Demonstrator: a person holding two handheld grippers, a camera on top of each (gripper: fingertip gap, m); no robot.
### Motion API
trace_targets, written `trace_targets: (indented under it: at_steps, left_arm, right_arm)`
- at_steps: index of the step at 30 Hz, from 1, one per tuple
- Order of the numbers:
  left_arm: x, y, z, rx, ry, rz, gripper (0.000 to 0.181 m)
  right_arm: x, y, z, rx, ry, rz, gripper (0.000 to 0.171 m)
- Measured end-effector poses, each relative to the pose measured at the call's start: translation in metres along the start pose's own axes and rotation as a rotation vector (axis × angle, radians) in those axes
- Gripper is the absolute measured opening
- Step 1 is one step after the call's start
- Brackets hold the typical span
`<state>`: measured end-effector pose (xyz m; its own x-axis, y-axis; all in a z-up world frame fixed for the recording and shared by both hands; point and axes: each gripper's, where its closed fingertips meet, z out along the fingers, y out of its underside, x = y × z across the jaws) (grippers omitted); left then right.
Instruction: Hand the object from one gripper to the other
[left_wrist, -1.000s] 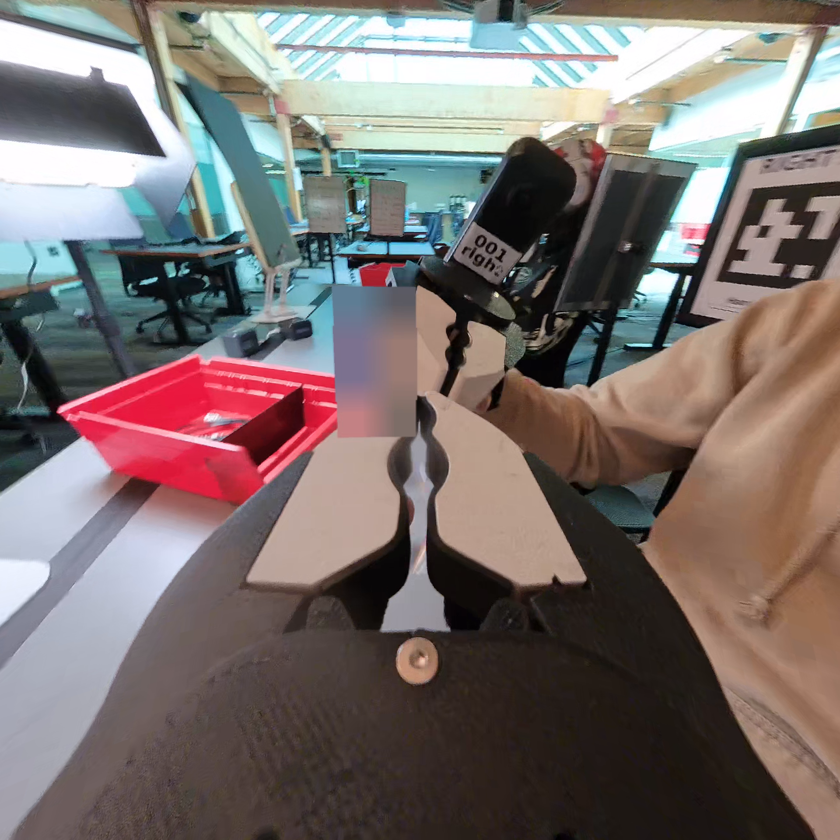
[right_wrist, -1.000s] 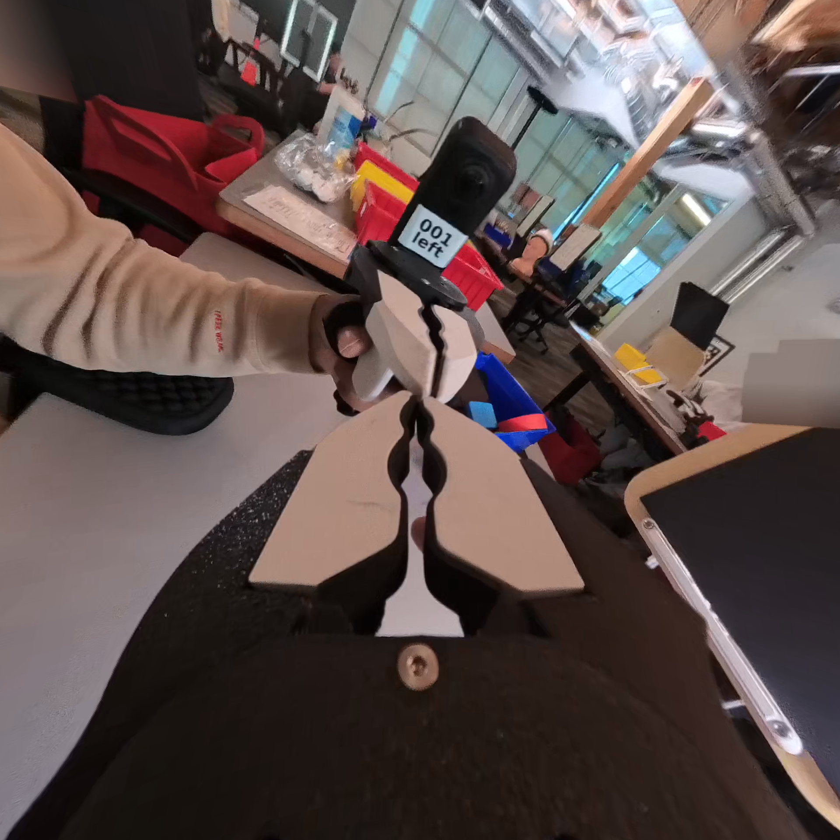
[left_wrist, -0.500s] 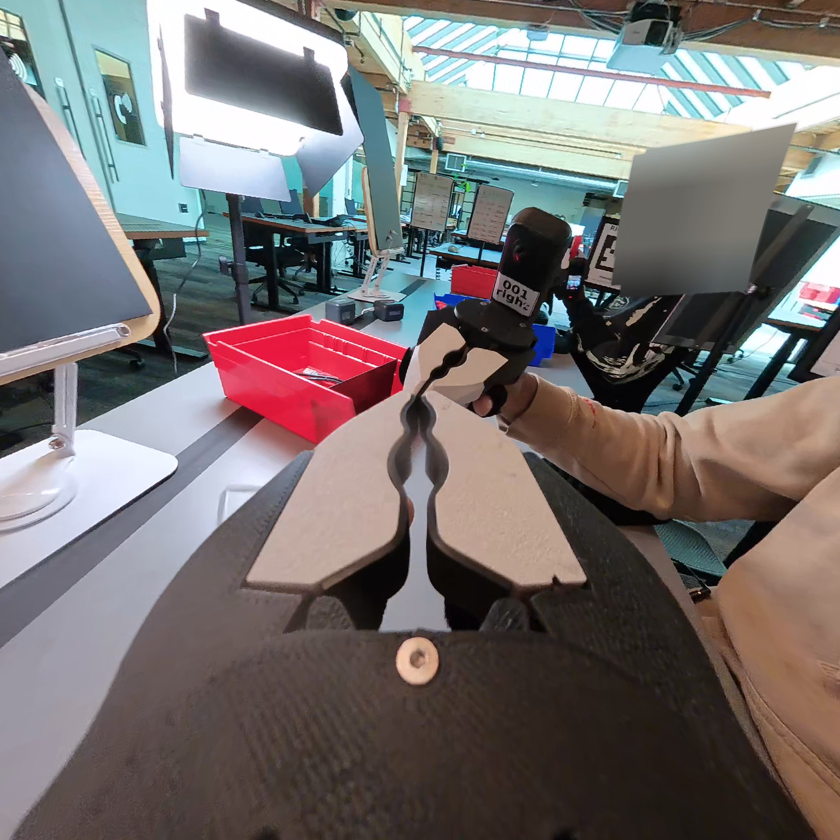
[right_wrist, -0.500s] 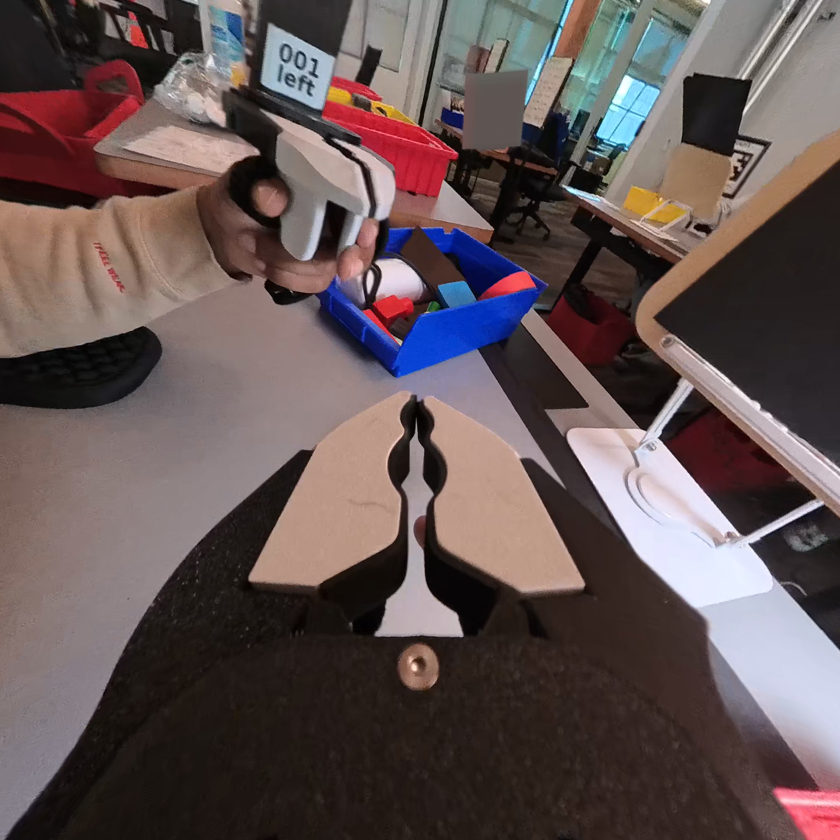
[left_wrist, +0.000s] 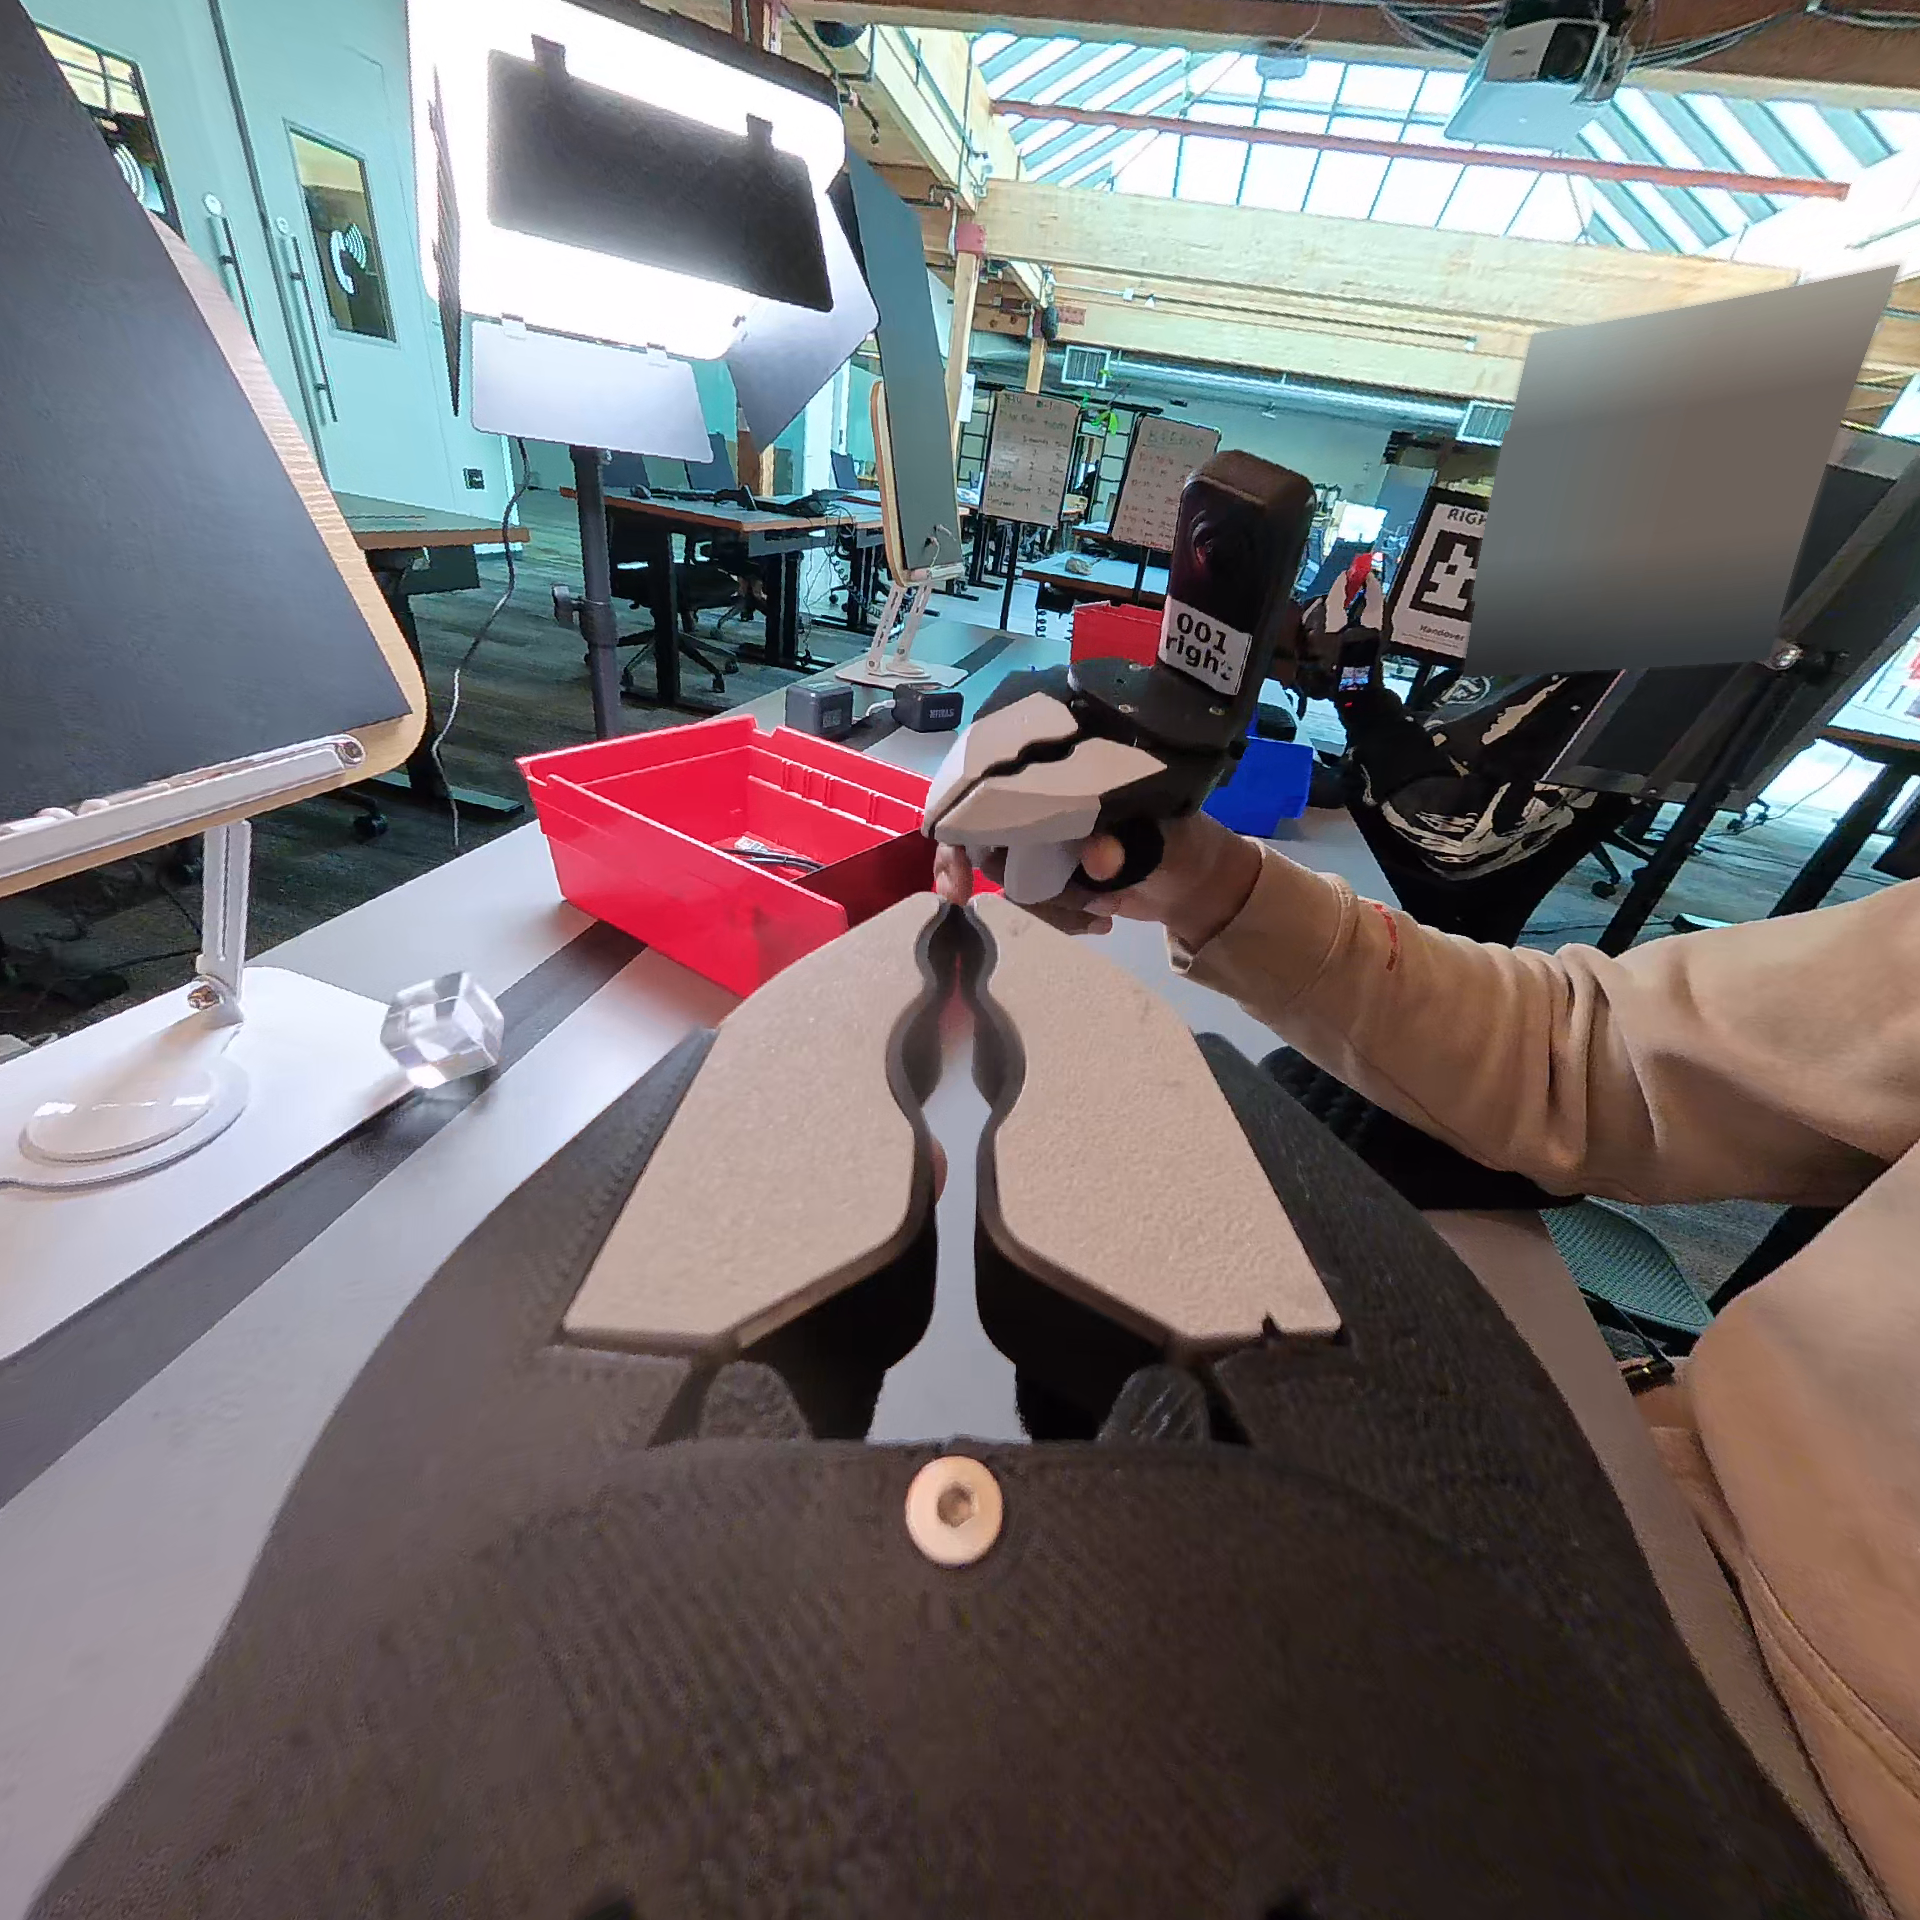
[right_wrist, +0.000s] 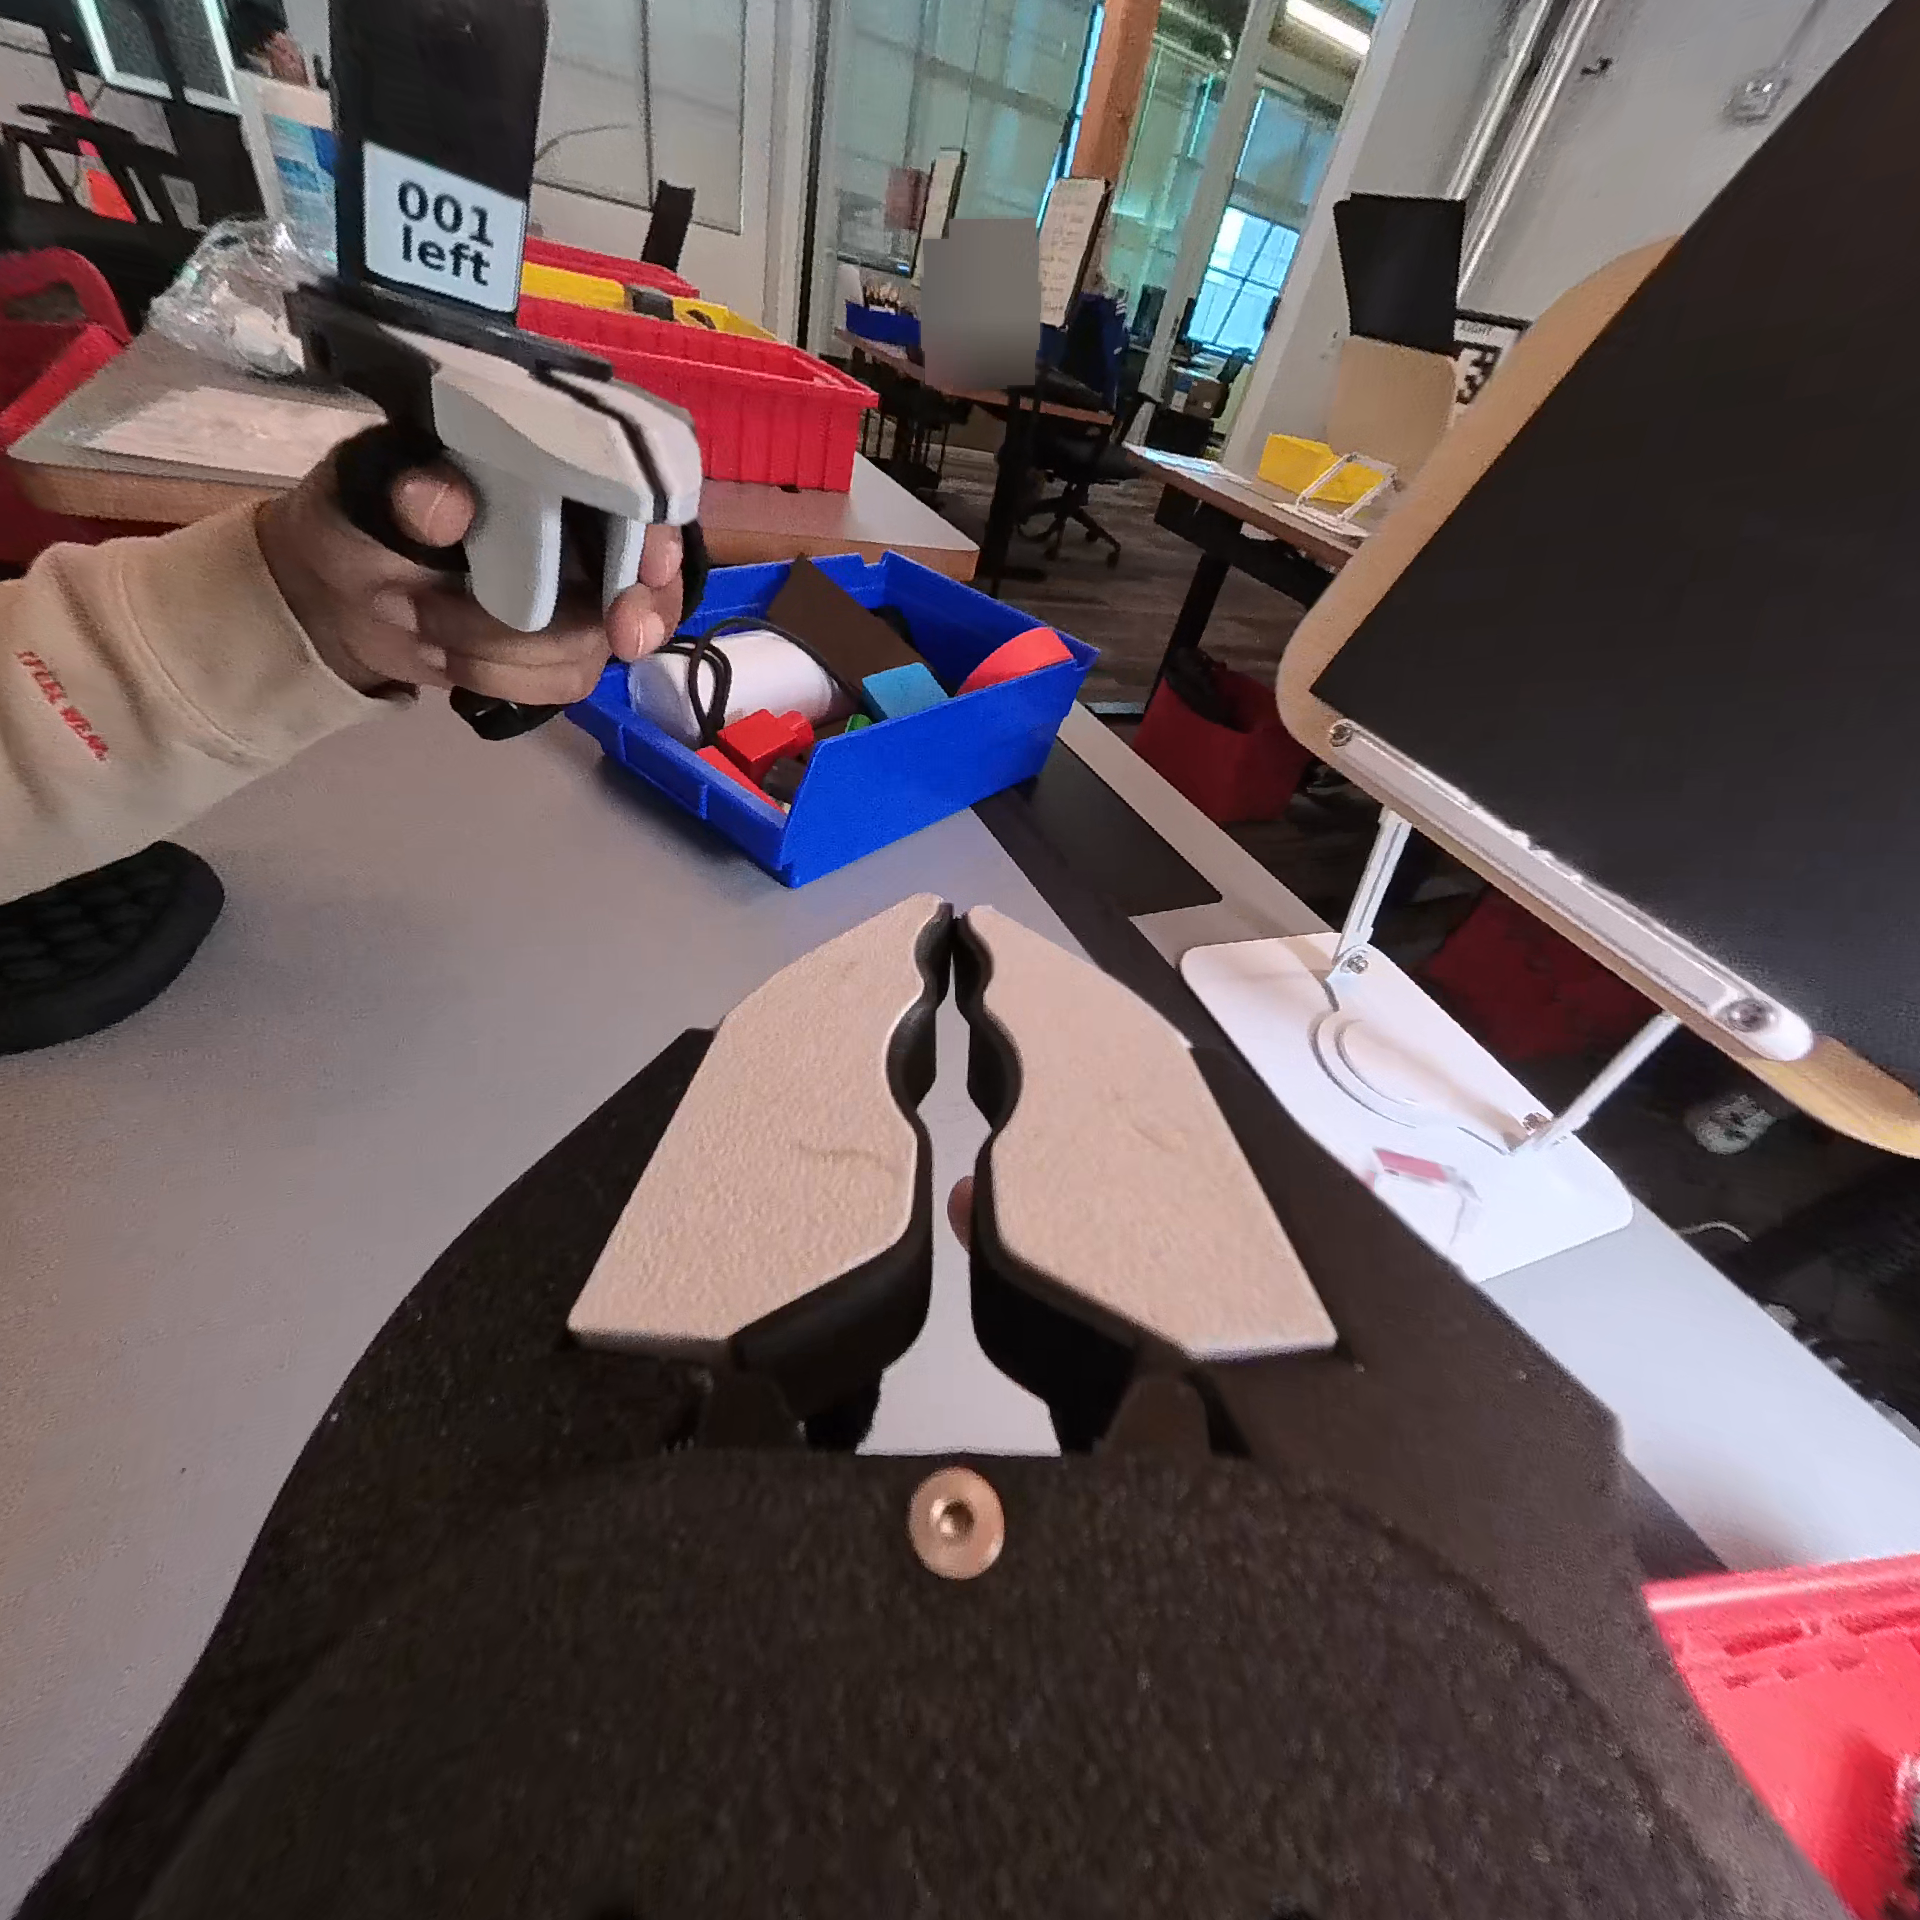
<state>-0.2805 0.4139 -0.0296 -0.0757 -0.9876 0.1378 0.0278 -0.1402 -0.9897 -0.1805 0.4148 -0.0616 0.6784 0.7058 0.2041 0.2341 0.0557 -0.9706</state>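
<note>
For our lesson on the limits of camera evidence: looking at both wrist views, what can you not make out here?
- Red plastic bin, left wrist view: contents too small and partly behind its wall.
- Same bin, right wrist view: cut off by the frame corner.
- Blue plastic bin, left wrist view: mostly behind the right tongs.
- Blue bin's lower contents, right wrist view: hidden beneath the objects piled on top.
- Clear glass-like cube: absent from the right wrist view.

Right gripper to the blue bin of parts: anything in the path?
Nothing visible lies on the table between the right gripper and the blue bin. The left gripper hangs over the bin's left end and might crowd a reach from above. Both grippers are shut and empty.
</note>
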Motion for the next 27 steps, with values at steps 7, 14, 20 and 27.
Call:
trace_targets:
  at_steps: [7, 14, 20, 27]
  left_arm:
    - [0.0, 0.001, 0.001, -0.004, 0.0, -0.002, 0.0]
    - [-0.004, 0.005, 0.001, -0.013, -0.017, -0.003, 0.0]
    - [-0.013, -0.002, -0.006, -0.022, -0.085, 0.036, 0.007]
    - [-0.023, -0.016, -0.027, -0.037, -0.174, 0.092, 0.031]
  right_arm:
    - [0.017, -0.009, -0.012, 0.041, 0.068, 0.029, 0.0]
    - [0.027, -0.006, -0.014, 0.029, 0.12, 0.043, 0.0]
    - [0.059, 0.029, -0.005, -0.168, 0.247, 0.058, 0.013]
    - [0.13, 0.12, 0.055, -0.725, 0.181, -0.138, 0.049]
